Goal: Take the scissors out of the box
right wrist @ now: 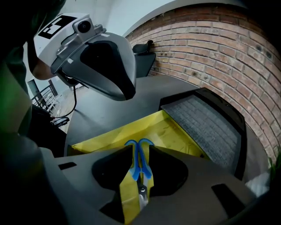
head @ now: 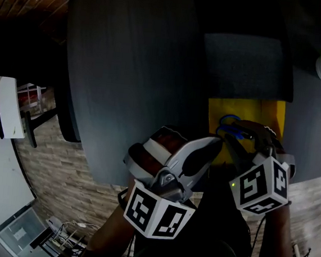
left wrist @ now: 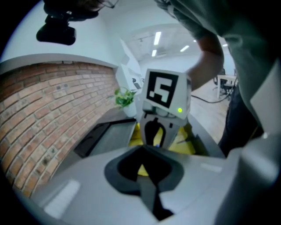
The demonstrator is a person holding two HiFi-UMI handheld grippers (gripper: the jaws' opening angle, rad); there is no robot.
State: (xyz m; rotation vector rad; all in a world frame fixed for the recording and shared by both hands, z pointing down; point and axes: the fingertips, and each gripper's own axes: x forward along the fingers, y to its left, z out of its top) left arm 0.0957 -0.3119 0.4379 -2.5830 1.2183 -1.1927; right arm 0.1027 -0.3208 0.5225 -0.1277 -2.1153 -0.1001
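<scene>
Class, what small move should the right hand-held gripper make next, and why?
Probably close the right hand-held gripper. Its jaws stand apart on either side of the blue-handled scissors, which lie in the yellow box and are not yet gripped.

My head view is running dim and murky: the dark table (head: 127, 65) is soaking up light, and only the yellow box (head: 272, 116) is glowing on the right. In my left gripper view, far ceiling strip lights (left wrist: 157, 38) are flaring white while everything near is smearing out of focus. All views are bowing at the edges and fading into black corners.
</scene>
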